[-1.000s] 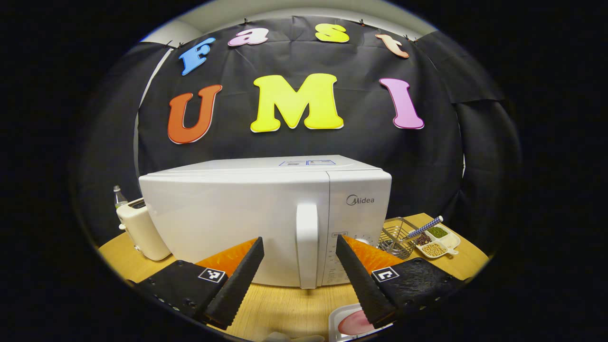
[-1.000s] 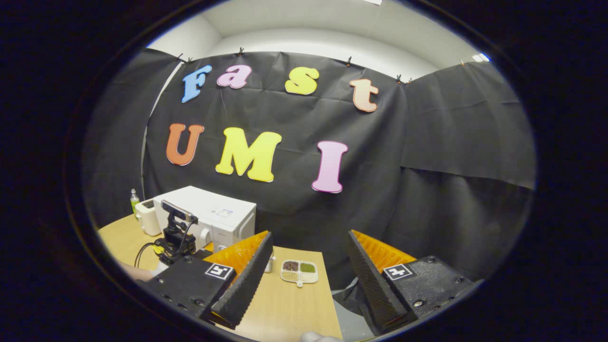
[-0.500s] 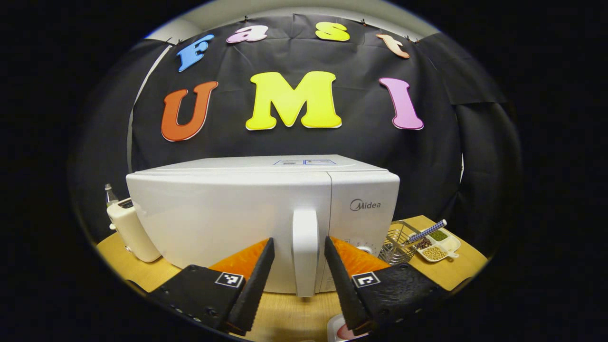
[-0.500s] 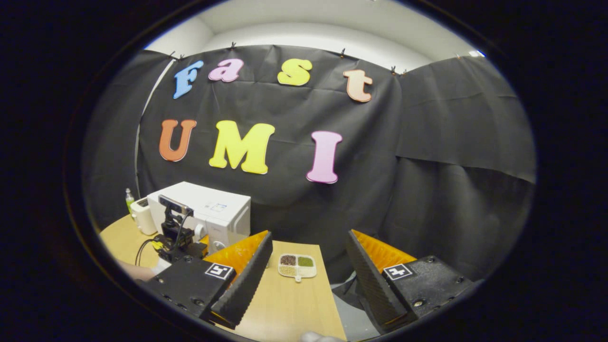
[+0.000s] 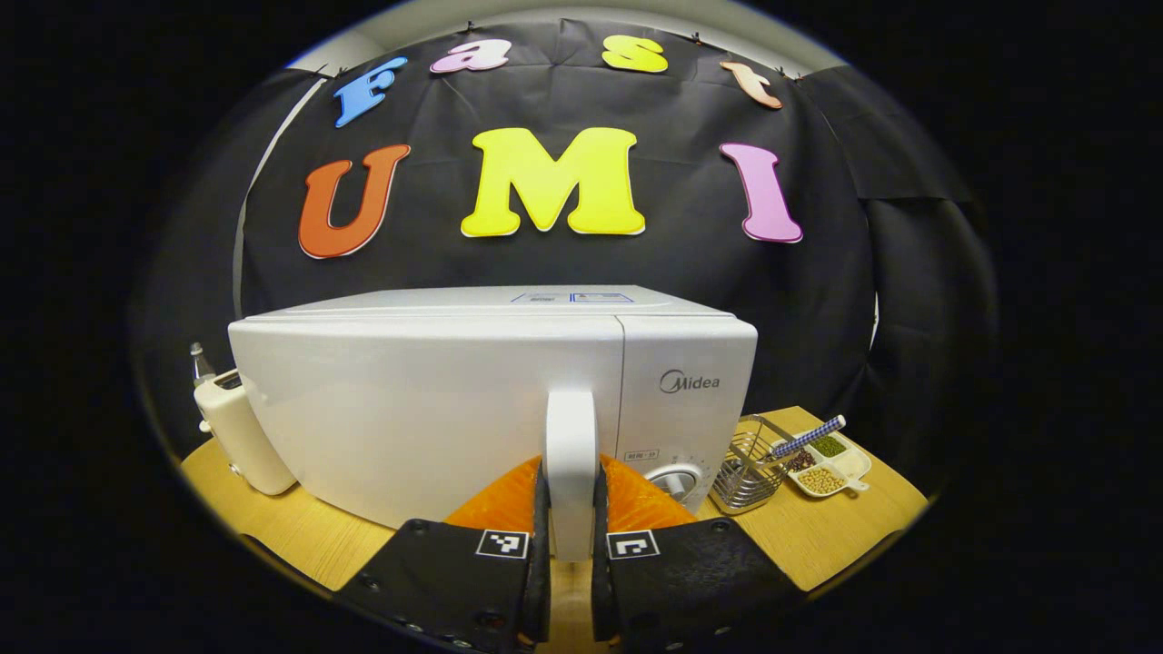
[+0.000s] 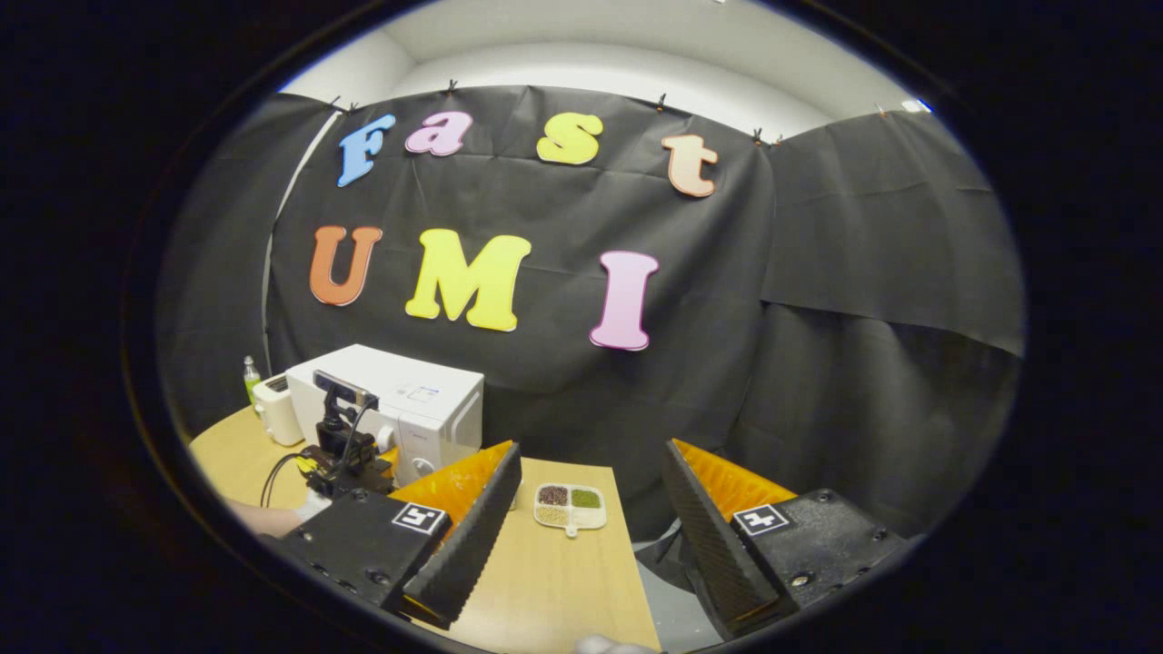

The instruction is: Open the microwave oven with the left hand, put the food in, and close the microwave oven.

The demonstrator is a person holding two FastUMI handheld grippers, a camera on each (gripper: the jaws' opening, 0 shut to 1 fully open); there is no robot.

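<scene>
White plastic fills the left gripper view: the microwave (image 5: pixel 427 409) stands on the wooden table (image 5: pixel 818 536) with its door shut, and the left gripper (image 5: pixel 570 563) is clamped on the upright handle (image 5: pixel 570 454), one finger pressed to each side. That grip sits low on the handle, at the door's free edge beside the dial panel, which looks like the right spot for swinging the door outward on its far hinge. The tool points level and straight at the door face.

A toaster (image 5: pixel 238 436) sits just beside the oven on one side; a wire basket (image 5: pixel 745 463) and a divided dish (image 5: pixel 827 463) of beans sit on the other.

The right gripper (image 6: pixel 581 545) hangs well apart over the table's near edge, jaws spread and holding nothing, apparently waiting. The food itself cannot be made out. Opening is the step in hand; loading and closing remain.
</scene>
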